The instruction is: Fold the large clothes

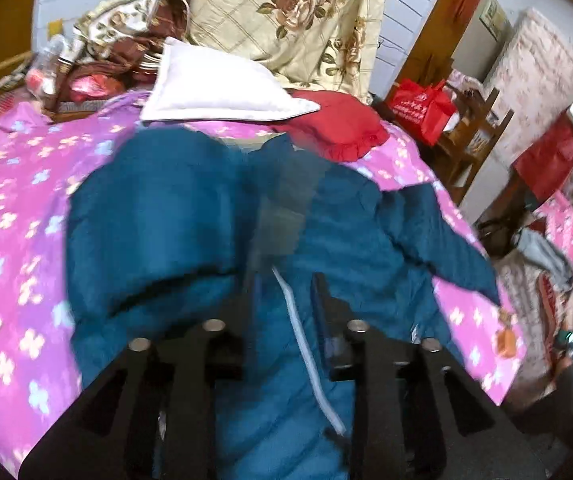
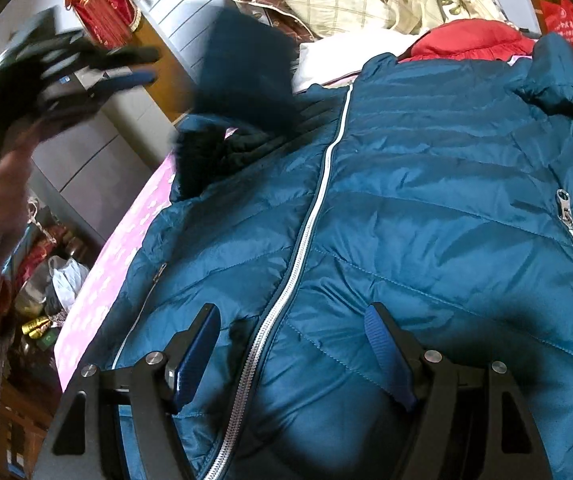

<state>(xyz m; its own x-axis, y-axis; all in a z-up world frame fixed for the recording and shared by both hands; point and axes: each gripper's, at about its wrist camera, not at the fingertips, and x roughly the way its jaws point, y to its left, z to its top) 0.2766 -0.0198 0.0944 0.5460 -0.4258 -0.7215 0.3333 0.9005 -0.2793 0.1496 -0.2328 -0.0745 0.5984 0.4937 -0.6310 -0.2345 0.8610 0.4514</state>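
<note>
A teal puffer jacket (image 1: 190, 232) with a silver front zipper lies spread on the pink flowered bedspread (image 1: 10, 200). It fills the right wrist view (image 2: 426, 184). My left gripper (image 1: 282, 284) hovers above the jacket's middle, its fingers apart and blurred by motion, holding nothing. In the right wrist view it is raised in the air at the upper left (image 2: 138, 66), and a dark flap of the jacket (image 2: 242, 72) is in mid-air beside it. My right gripper (image 2: 292, 320) is open, low over the jacket's hem, astride the zipper (image 2: 314, 216).
A white pillow (image 1: 214, 84), a red cushion (image 1: 338, 124) and a floral quilt (image 1: 286, 12) lie at the head of the bed. A red bag (image 1: 422, 108) sits on a wooden chair to the right. Clutter lines the floor on the left (image 2: 54, 280).
</note>
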